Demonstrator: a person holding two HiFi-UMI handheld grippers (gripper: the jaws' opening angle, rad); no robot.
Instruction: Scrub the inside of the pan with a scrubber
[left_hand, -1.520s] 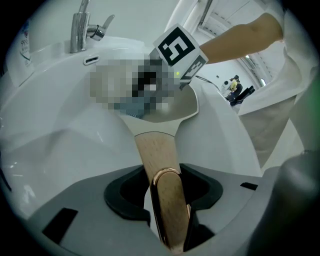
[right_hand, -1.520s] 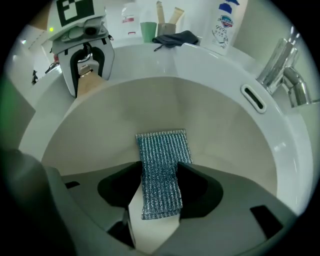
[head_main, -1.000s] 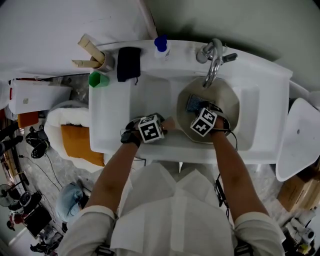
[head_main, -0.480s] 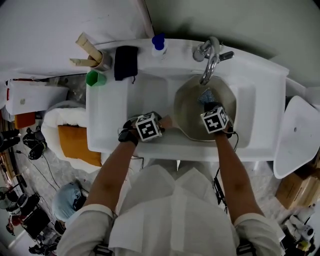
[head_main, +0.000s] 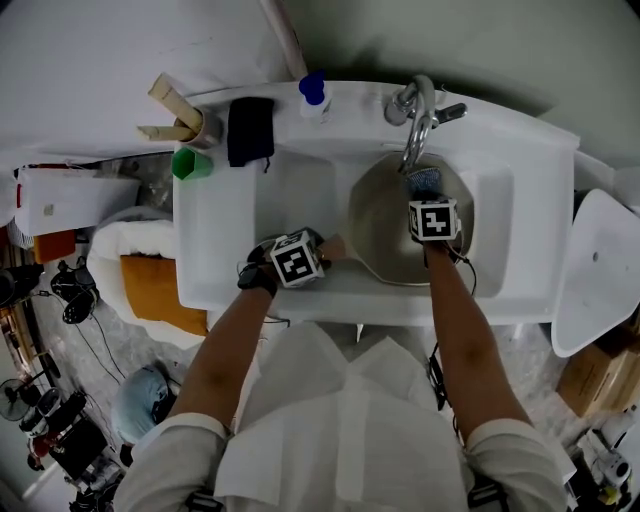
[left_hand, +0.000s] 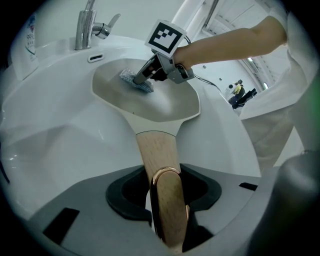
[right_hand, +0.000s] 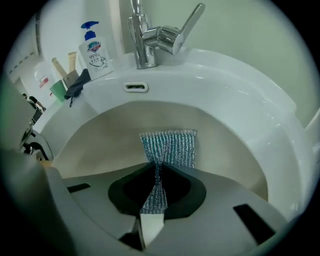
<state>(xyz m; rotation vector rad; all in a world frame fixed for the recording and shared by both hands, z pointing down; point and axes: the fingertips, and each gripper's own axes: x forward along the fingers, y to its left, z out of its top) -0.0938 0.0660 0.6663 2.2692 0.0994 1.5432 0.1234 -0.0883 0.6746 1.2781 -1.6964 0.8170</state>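
Note:
A beige pan (head_main: 385, 240) lies in the white sink (head_main: 500, 200), its wooden handle (head_main: 336, 246) pointing left. My left gripper (head_main: 322, 247) is shut on that handle (left_hand: 157, 155), which runs between the jaws in the left gripper view. A blue-silver mesh scrubber (right_hand: 170, 147) hangs from my right gripper (right_hand: 152, 210), whose jaws have just closed on it. In the head view the right gripper (head_main: 430, 203) is over the pan's far side, with the scrubber (head_main: 424, 181) just below the faucet. The left gripper view shows the scrubber (left_hand: 134, 80) resting on the pan's inner wall (left_hand: 165, 102).
A chrome faucet (head_main: 420, 110) stands behind the pan. A soap bottle (head_main: 313, 95), a black cloth (head_main: 250, 128), a green cup (head_main: 192, 162) and a holder with wooden tools (head_main: 185, 115) line the sink's back-left rim. A flat drainer area (head_main: 225, 220) lies left of the basin.
My right gripper has moved across the pan toward the faucet, carrying the scrubber, and its marker cube has rolled. The left gripper and the handle have stayed put.

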